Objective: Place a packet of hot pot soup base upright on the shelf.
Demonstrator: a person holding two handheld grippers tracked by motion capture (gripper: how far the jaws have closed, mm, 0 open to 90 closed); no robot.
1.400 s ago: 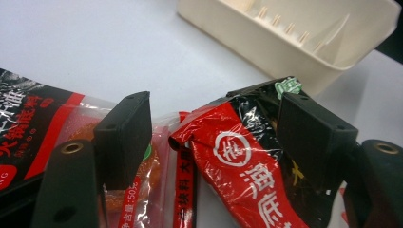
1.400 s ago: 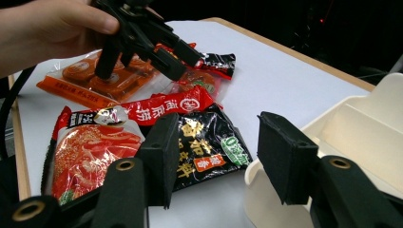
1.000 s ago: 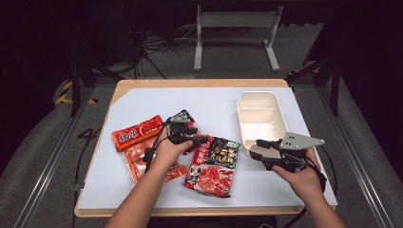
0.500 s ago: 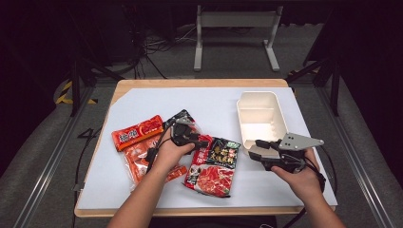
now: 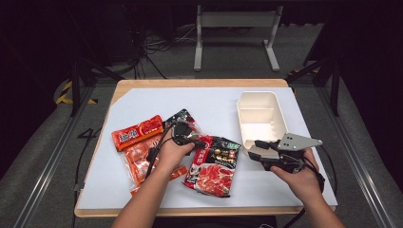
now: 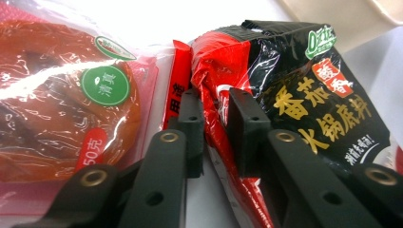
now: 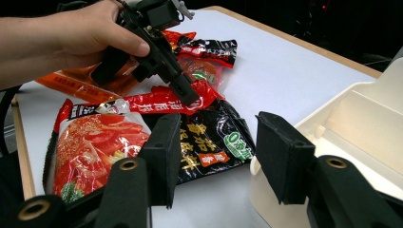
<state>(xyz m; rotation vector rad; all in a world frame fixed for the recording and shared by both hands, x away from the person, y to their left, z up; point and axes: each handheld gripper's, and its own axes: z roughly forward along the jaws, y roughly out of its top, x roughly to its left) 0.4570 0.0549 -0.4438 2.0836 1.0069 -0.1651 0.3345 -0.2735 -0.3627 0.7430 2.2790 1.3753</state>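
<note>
While the left hand-held gripper (image 5: 194, 140) is sitting at the upper left corner of the black-and-red soup-base packet (image 5: 213, 165), its jaws are just closing, and in the left gripper view the pads are pinching a raised fold of that packet's (image 6: 285, 95) red edge. The packet is lying flat on the surface (image 5: 157, 102), its long axis running from the held corner toward the person, with the orange packets (image 5: 140, 142) overlapping to its left. To its right the cream tray (image 5: 259, 116) is standing empty, well clear of the grip. Farther right, the right hand-held gripper (image 5: 259, 153) is hovering beside the tray's near end with jaws standing apart on nothing. In my judgement, the left hand is the nearer one, and any lift is going to carry the packet rightward toward the tray.
</note>
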